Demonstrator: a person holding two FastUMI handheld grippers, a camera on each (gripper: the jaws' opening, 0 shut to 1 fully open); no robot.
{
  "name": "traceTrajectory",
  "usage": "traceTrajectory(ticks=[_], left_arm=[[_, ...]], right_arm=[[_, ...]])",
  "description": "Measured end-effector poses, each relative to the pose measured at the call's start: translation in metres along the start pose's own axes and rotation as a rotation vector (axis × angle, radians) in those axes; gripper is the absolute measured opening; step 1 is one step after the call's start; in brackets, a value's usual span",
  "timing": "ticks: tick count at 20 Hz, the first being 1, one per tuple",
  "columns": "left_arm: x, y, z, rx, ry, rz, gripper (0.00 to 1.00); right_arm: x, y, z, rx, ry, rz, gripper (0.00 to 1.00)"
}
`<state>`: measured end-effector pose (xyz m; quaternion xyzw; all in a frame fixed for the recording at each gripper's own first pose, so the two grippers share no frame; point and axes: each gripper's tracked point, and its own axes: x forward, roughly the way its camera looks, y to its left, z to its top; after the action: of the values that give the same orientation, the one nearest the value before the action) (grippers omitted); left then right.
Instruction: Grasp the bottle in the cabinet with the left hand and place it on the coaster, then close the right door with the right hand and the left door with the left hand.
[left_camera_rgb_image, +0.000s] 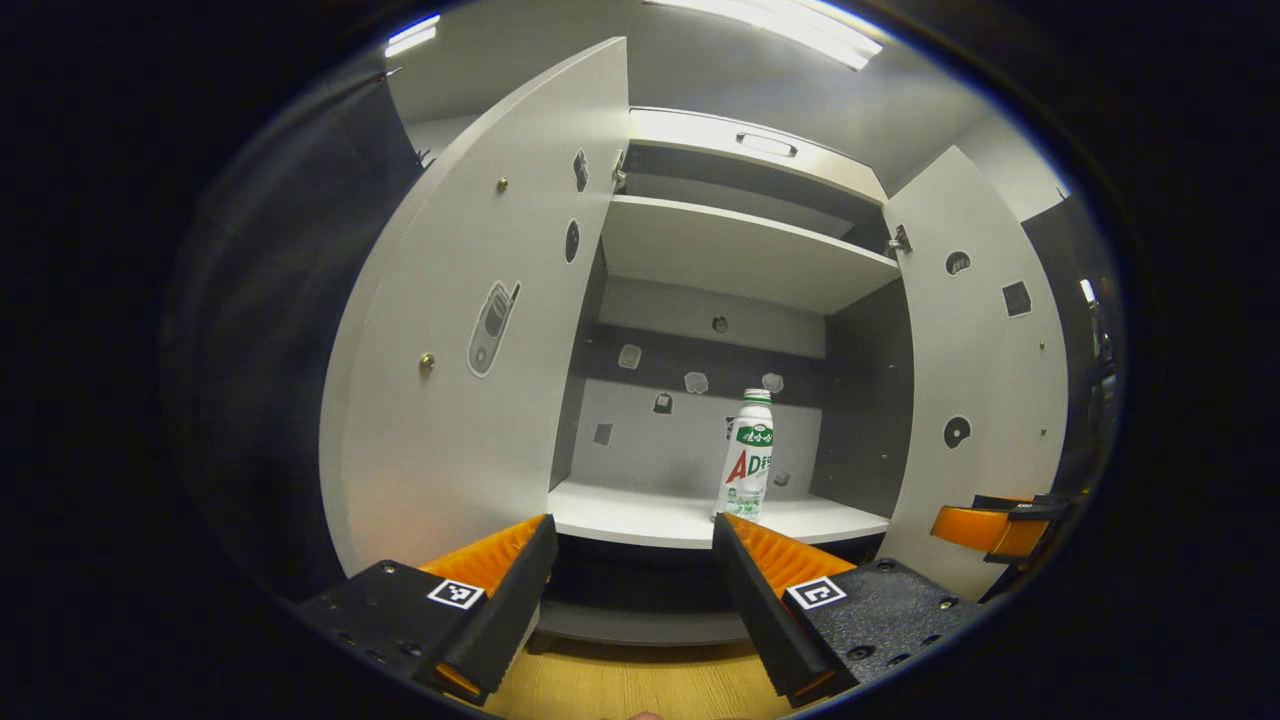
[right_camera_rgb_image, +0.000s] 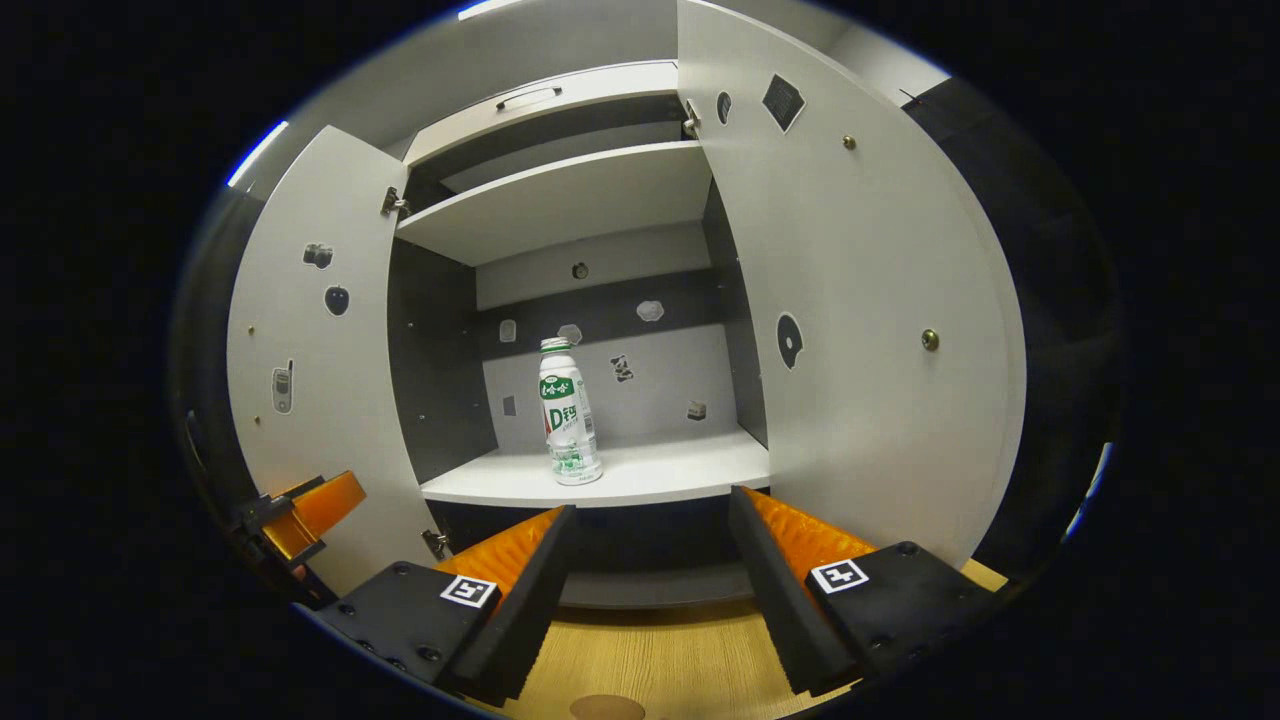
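Cabinet: both doors open, bottle upright on lower shelf (alone there).
Fingers: both grippers' spread, empty.

- Ceiling: pale grey, with a bright strip light overhead and a second strip light toward one corner.
- Booth wall: dark cloth, hanging on both sides of the pale furniture.
- Table top: light wood grain, lying in front, low in both views.
- General light: dim, brightest on the upper pale surfaces, with deep shadow in the recesses.
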<state>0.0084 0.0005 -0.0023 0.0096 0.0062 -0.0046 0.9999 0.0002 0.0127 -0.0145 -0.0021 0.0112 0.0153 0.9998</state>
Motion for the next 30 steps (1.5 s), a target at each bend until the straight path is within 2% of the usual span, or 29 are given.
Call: traceTrajectory(ticks=[6, 9, 12, 14, 18, 19, 23, 24, 25, 30], left_arm=[[0.033, -0.038, 0.009, -0.031, -0.002, -0.1, 0.94], [0.067, -0.064, 0.011, -0.048, 0.025, -0.174, 0.94], [0.105, -0.093, 0.01, -0.107, 0.06, -0.253, 0.95], [0.129, -0.11, 0.012, -0.084, 0.051, -0.288, 0.95], [0.173, -0.131, 0.017, -0.029, 0.019, -0.297, 0.97], [0.183, -0.136, 0.014, -0.023, 0.027, -0.3, 0.94], [0.22, -0.145, -0.008, -0.004, 0.06, -0.29, 0.95], [0.23, -0.146, -0.011, 0.009, 0.059, -0.281, 0.98], [0.238, -0.146, -0.014, 0.025, 0.061, -0.272, 0.95], [0.265, -0.157, -0.033, 0.056, 0.103, -0.266, 0.95]], right_arm=[[-0.011, -0.003, 0.007, -0.019, -0.013, 0.017, 0.98], [-0.02, -0.016, 0.009, -0.052, -0.019, -0.01, 0.99], [-0.029, -0.017, 0.005, -0.054, -0.012, 0.0, 0.98], [-0.031, -0.018, 0.001, -0.055, 0.001, 0.005, 0.98], [-0.032, -0.02, -0.008, -0.019, 0.03, 0.022, 0.98], [-0.032, -0.022, -0.011, -0.004, 0.036, 0.02, 0.98], [-0.033, -0.033, -0.009, 0.047, 0.027, 0.006, 0.98], [-0.033, -0.035, -0.008, 0.049, 0.021, 0.001, 0.98], [-0.033, -0.038, -0.007, 0.046, 0.019, -0.006, 0.98], [-0.033, -0.042, -0.007, 0.037, 0.014, -0.006, 0.97]])
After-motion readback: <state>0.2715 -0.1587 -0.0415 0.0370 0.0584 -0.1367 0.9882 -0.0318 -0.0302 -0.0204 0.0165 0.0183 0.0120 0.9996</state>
